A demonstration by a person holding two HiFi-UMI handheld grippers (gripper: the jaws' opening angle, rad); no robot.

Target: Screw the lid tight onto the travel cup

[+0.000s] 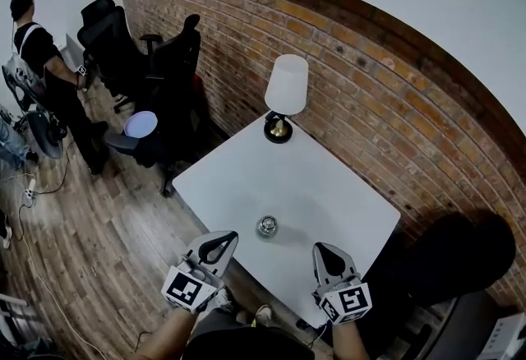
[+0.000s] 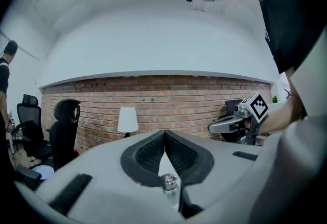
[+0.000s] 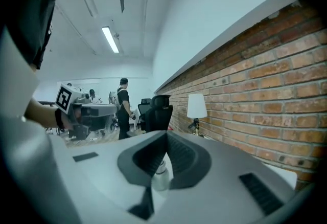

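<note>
The travel cup (image 1: 267, 225) stands upright on the white table (image 1: 329, 186), near its front edge, and its round silvery lid (image 1: 267, 224) sits on top. My left gripper (image 1: 229, 236) hovers just left of the cup, shut and empty. To the cup's right, the right gripper (image 1: 320, 247) is likewise shut with nothing in it. In the left gripper view the jaws (image 2: 164, 134) meet at their tips, and the cup (image 2: 169, 182) shows beyond them. The right gripper view has the same closed jaws (image 3: 166, 135) with the cup (image 3: 160, 176) behind.
A white-shaded lamp (image 1: 286, 91) stands at the table's far corner by the brick wall (image 1: 370, 79). Black office chairs (image 1: 168, 75) are left of the table on the wood floor. A person (image 1: 45, 71) stands at the far left.
</note>
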